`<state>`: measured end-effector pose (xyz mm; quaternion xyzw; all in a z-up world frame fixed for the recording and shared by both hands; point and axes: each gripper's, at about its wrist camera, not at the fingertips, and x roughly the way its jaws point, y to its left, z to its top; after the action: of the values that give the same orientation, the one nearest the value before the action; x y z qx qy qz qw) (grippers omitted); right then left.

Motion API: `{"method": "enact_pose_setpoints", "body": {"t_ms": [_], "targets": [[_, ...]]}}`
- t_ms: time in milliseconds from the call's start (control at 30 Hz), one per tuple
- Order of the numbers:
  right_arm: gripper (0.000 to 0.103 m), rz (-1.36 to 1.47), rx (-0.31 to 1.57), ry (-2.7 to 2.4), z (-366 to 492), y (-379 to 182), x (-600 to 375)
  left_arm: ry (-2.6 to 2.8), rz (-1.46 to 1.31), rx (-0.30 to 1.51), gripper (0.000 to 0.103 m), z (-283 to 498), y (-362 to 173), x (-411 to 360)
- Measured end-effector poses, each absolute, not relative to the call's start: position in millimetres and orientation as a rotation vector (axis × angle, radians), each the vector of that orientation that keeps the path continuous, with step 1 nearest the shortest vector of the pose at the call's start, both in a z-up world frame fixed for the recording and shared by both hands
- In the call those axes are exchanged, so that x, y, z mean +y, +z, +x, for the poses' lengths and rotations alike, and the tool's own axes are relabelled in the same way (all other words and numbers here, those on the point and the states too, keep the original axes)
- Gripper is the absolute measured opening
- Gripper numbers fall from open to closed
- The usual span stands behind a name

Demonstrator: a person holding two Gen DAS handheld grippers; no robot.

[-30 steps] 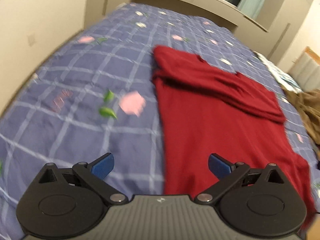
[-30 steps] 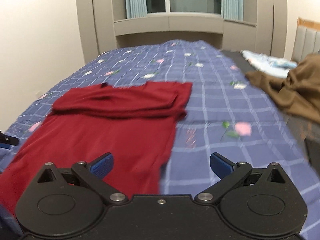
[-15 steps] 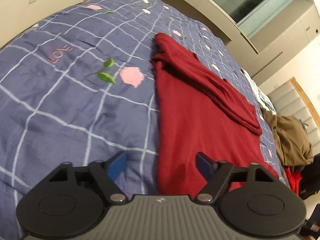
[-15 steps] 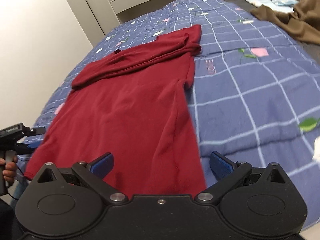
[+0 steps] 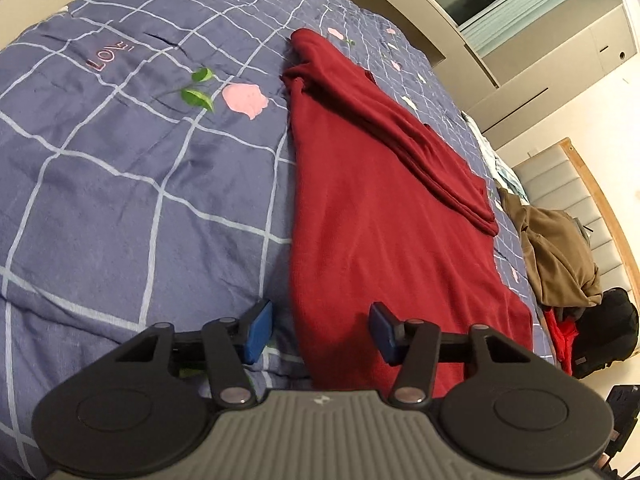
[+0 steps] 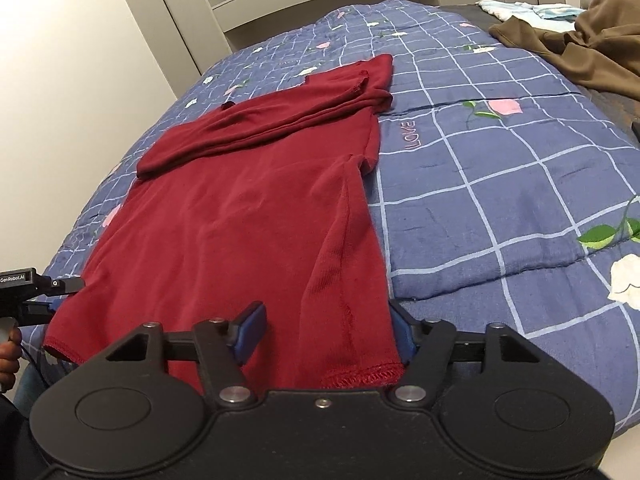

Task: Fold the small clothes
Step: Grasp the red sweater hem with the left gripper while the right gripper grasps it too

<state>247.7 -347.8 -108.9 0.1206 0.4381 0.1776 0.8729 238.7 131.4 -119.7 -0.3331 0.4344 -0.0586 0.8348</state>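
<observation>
I am looking over a bed [image 5: 120,184] covered by a blue checked quilt [image 6: 500,184] with pink flowers and the word LOVE stitched on it, and it fills most of both wrist views. On the quilt the dark red garment [image 6: 240,232] lies flat with its hem at the near edge of the bed, its upper part folded across itself into a band toward the far end. A brown garment [image 6: 592,48] sits crumpled near the far right side of the bed, well apart from the red one, with some pale blue cloth [image 6: 532,10] just beyond it. A black bag [image 5: 608,332] stands off the bed by the padded headboard. My left gripper [image 5: 320,334] sits at the near left corner of the red garment; its jaws have just been closing and stand about half apart, straddling the garment's side edge, one blue pad over the quilt and the other over red cloth, with no squeeze on the fabric that I can see. My right gripper [image 6: 326,332] is at the near right corner, its jaws also just closing and a little over half apart, the hemmed corner lying between the pads, which do not yet pinch it. In the right wrist view a hand [image 6: 10,354] shows at the left edge.
</observation>
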Motion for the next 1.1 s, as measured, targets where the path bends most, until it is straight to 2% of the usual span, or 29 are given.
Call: {"method": "enact_pose_setpoints", "body": {"t_ms": [100, 133, 200, 333, 467, 600, 633, 667, 700, 833, 867, 900, 933, 967, 1100], "targets": [[0.045, 0.252, 0.913, 0.342, 246.1, -108.3, -350.1, -0.093, -0.682, 0.937, 0.020, 239.3, -117.8, 129.1], [0.036, 0.256, 0.912, 0.332, 246.1, -107.9, -351.8, -0.079, -0.684, 0.942, 0.018, 239.1, -116.4, 129.4], [0.029, 0.272, 0.912, 0.328, 246.6, -106.2, -355.9, -0.080, -0.702, 0.934, 0.009, 238.8, -109.2, 128.5], [0.017, 0.295, 0.901, 0.338, 245.2, -99.0, -357.8, -0.095, -0.609, 0.923, 0.008, 241.7, -77.9, 115.9], [0.017, 0.356, 0.894, 0.343, 242.7, -92.0, -365.8, -0.127, -0.521, 0.925, 0.008, 244.1, -50.3, 109.8], [0.020, 0.363, 0.921, 0.313, 241.5, -100.8, -370.2, -0.077, -0.529, 1.013, 0.017, 245.6, -72.9, 116.4], [0.023, 0.363, 0.924, 0.310, 240.8, -102.3, -369.9, -0.065, -0.544, 1.043, 0.030, 244.4, -82.4, 118.0], [0.026, 0.362, 0.928, 0.310, 239.7, -103.8, -368.8, -0.051, -0.558, 1.061, 0.052, 242.9, -89.1, 120.0], [0.026, 0.357, 0.932, 0.309, 239.4, -104.5, -367.8, -0.027, -0.577, 1.077, 0.061, 239.6, -96.3, 121.8], [0.029, 0.337, 0.940, 0.316, 239.2, -105.4, -365.9, -0.043, -0.581, 1.045, 0.061, 231.8, -102.7, 120.7], [0.029, 0.333, 0.941, 0.317, 239.3, -104.9, -365.7, -0.044, -0.578, 1.049, 0.058, 232.2, -102.2, 119.9], [0.027, 0.326, 0.941, 0.319, 239.6, -104.1, -365.5, -0.045, -0.567, 1.059, 0.043, 233.1, -101.4, 118.6], [0.021, 0.318, 0.939, 0.320, 239.0, -102.3, -365.0, -0.046, -0.543, 1.069, 0.032, 233.9, -99.9, 116.4], [0.016, 0.318, 0.938, 0.324, 238.7, -100.9, -365.4, -0.064, -0.537, 1.071, 0.010, 233.9, -98.1, 114.6], [0.009, 0.329, 0.921, 0.318, 232.9, -91.8, -372.4, -0.075, -0.499, 1.045, 0.004, 229.2, -81.6, 106.4]]}}
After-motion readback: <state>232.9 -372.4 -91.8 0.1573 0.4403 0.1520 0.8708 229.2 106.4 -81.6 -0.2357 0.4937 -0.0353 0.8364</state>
